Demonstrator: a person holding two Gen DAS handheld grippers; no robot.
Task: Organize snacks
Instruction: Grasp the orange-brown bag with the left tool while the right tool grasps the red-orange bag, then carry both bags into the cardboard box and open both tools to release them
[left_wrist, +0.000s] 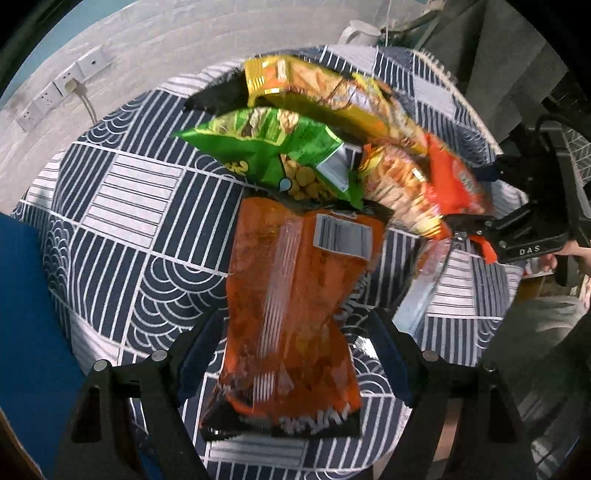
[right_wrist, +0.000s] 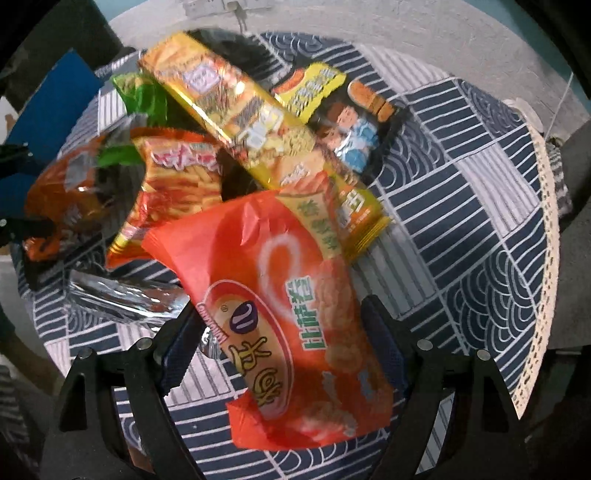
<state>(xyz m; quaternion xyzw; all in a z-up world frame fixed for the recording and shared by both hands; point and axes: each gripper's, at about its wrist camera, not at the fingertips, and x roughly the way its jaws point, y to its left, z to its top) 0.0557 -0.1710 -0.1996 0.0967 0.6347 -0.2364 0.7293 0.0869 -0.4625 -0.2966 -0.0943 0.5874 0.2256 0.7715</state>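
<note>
A round table (left_wrist: 122, 206) under a woven navy-and-white patterned cloth bears a heap of crinkly foil snack bags at its middle. On the heap's near side, the left gripper (left_wrist: 291, 343) points steeply down, jaws spread either side of a dark orange bag (left_wrist: 295, 295). The right gripper (right_wrist: 284, 332) likewise straddles a glossy red bag (right_wrist: 295, 314); whether the pads press is unclear.

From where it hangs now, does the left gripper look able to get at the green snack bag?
Probably not directly. The left gripper stands open astride the dark orange bag, which lies between it and the green bag. The green bag's near edge also seems tucked against that orange bag.
</note>
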